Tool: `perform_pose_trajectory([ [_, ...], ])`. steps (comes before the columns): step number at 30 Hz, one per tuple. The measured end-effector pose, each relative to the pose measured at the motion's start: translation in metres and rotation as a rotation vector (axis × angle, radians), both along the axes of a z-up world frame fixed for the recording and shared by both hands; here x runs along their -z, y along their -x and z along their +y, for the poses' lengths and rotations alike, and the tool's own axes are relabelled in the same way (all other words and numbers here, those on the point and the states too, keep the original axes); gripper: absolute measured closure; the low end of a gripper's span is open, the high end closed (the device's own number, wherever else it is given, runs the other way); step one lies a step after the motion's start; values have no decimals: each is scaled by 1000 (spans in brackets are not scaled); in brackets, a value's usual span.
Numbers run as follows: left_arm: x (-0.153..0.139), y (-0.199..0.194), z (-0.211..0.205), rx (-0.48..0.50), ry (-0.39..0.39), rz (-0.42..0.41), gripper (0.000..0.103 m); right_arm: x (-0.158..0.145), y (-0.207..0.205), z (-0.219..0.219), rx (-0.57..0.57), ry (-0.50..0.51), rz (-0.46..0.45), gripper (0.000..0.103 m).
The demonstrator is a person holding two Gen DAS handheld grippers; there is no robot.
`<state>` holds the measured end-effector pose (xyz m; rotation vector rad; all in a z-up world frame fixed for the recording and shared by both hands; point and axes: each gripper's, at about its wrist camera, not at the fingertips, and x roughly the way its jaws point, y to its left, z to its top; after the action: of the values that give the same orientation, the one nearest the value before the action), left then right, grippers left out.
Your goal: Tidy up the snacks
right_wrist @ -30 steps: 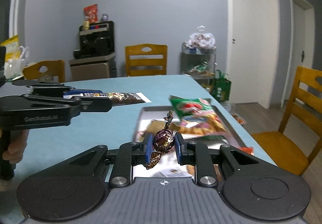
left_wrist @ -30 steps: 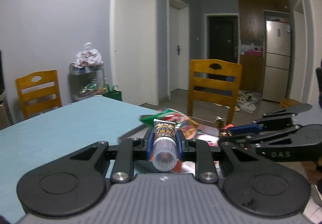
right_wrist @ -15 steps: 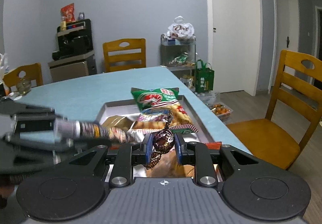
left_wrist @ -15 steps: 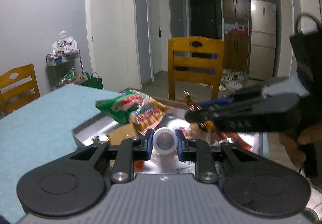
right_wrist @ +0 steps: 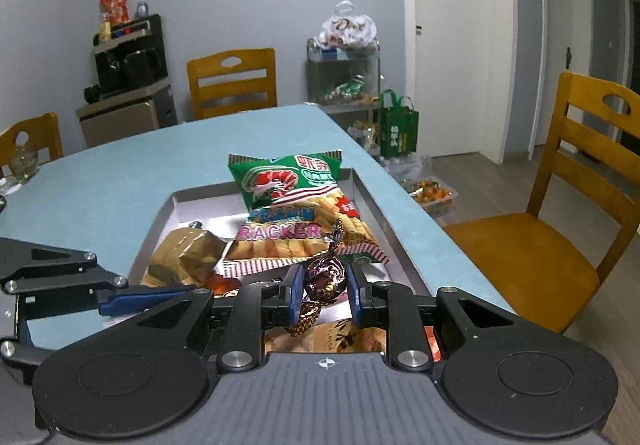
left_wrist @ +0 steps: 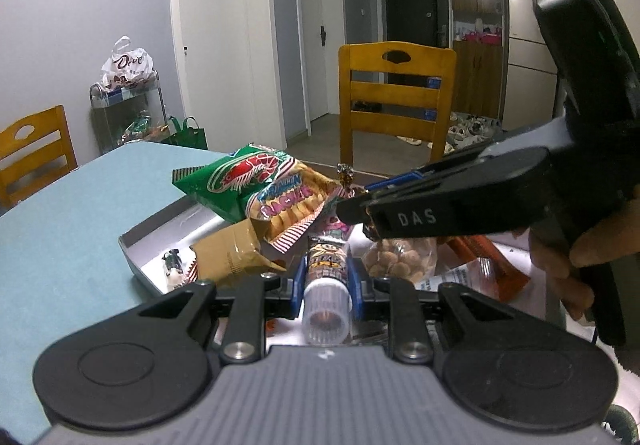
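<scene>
My left gripper (left_wrist: 326, 281) is shut on a snack tube with a white cap (left_wrist: 326, 309), held over the near end of the silver tray (left_wrist: 160, 245). My right gripper (right_wrist: 323, 287) is shut on a foil-wrapped chocolate candy (right_wrist: 325, 279), also above the tray (right_wrist: 372, 201). The tray holds a green prawn cracker bag (right_wrist: 292, 201), a gold packet (right_wrist: 184, 261), a bag of round nuts (left_wrist: 400, 261) and orange wrappers (left_wrist: 480, 249). The right gripper crosses the left wrist view (left_wrist: 460, 209) just above the snacks. The left gripper shows at the lower left of the right wrist view (right_wrist: 120, 293).
The tray sits at the corner of a light blue table (right_wrist: 120, 185). Wooden chairs stand beyond the table (left_wrist: 396, 101) and at its right side (right_wrist: 560, 237). A wire rack with a white bag (right_wrist: 344, 61) stands by the wall.
Both grippers have moved forward and down over the tray with their items still held. The snacks in the tray now look closer and larger.
</scene>
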<state>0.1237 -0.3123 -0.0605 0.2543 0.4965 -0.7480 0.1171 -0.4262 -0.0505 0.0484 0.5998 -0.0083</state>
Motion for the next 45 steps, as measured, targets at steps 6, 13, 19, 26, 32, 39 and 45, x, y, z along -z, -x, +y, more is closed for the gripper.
perform_pose_trajectory([
  [6, 3, -2, -4, 0, -16, 2, 83, 1, -6, -1, 14, -13, 21, 78],
  [13, -3, 0, 2, -10, 6, -12, 82, 0, -4, -3, 32, -17, 16, 78],
  [19, -15, 15, 19, 6, 33, -35, 38, -8, 7, -1, 42, -32, -16, 59],
  [26, -31, 38, 55, 11, 38, -62, 13, -23, 43, 9, 38, -26, -50, 20],
  [32, -29, 53, 92, -2, 32, -19, 7, -33, 81, 21, 47, -25, -64, 0],
  [39, -12, 63, 112, -16, -16, 47, 4, -22, 123, 44, 108, -24, -35, 0],
  [45, 0, 62, 118, -40, -20, 89, 3, -2, 143, 65, 133, -68, 29, 0],
])
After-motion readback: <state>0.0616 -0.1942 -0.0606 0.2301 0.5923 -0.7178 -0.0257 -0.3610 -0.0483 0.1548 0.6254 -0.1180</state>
